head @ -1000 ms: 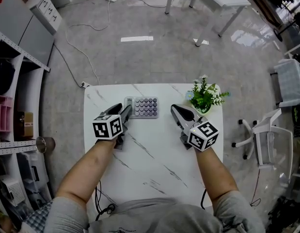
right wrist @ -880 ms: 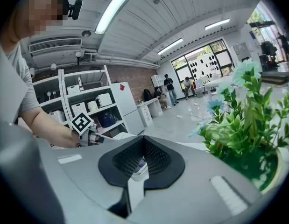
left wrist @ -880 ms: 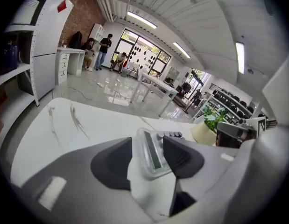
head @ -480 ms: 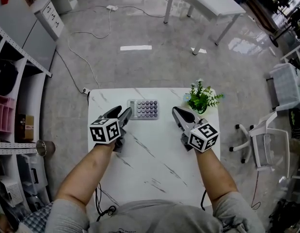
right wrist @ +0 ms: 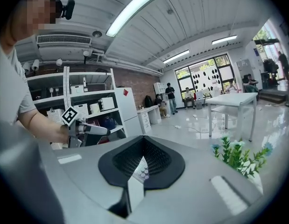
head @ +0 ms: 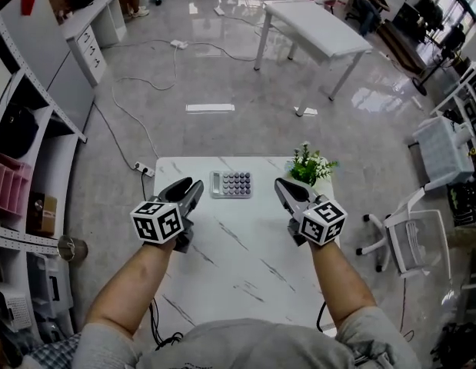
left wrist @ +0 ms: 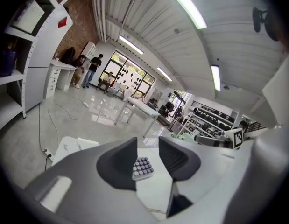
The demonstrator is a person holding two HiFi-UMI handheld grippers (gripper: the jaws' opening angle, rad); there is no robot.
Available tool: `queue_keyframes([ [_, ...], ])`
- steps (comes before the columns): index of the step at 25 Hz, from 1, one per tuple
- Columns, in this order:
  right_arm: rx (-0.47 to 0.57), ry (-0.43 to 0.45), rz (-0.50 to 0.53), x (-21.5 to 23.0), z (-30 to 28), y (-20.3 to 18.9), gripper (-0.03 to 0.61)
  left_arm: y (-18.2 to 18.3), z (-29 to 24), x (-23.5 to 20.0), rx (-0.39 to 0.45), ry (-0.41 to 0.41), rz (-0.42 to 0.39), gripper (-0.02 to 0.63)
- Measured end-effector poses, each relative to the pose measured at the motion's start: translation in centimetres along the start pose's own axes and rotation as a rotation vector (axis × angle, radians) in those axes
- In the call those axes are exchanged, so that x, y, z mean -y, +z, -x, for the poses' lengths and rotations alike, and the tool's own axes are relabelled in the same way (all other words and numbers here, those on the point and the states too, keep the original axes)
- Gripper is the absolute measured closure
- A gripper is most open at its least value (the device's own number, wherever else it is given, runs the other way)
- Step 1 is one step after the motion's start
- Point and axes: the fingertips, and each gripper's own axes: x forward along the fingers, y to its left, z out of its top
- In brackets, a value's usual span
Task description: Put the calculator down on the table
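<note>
Bright overhead strip lights (right wrist: 131, 9), fisheye edges.

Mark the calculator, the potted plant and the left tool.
calculator (head: 236, 184), head view, on its key block.
potted plant (head: 309, 164), head view, on the leaves.
left tool (head: 193, 184), head view, midway between its fingertips.

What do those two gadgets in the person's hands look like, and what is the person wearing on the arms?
The left gripper and the right gripper are matching light grey plastic tools, each ending in two black, ribbed jaw pads. Each carries a white cube printed with black square markers. The forearms are bare below the sleeves of a grey short-sleeved shirt.
</note>
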Motion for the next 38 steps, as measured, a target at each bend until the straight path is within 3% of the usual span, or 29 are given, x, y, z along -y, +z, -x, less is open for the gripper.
queue_keyframes([
  [8,0.030,-0.024,0.063,-7.5,4.1,5.3,0.575,4.6,10.0,5.0,0.097,-0.122,-0.150,0.469],
  [13,0.050,-0.038,0.090,-11.1,8.1,7.3,0.575,5.5,15.9,8.5,0.135,-0.171,-0.183,0.489],
  [21,0.059,0.013,0.110,-12.9,16.5,8.1,0.575,3.9,22.2,16.6,0.236,-0.112,-0.269,0.549],
  [29,0.088,0.068,0.119,-12.7,25.4,8.3,0.575,-0.2,25.1,25.2,0.304,-0.045,-0.308,0.552],
  [33,0.103,0.076,0.131,-14.0,27.0,7.8,0.575,-0.9,26.1,27.0,0.312,-0.064,-0.347,0.552],
  [38,0.125,0.051,0.116,-16.8,26.7,6.9,0.575,-0.6,28.4,25.9,0.303,-0.105,-0.405,0.552],
])
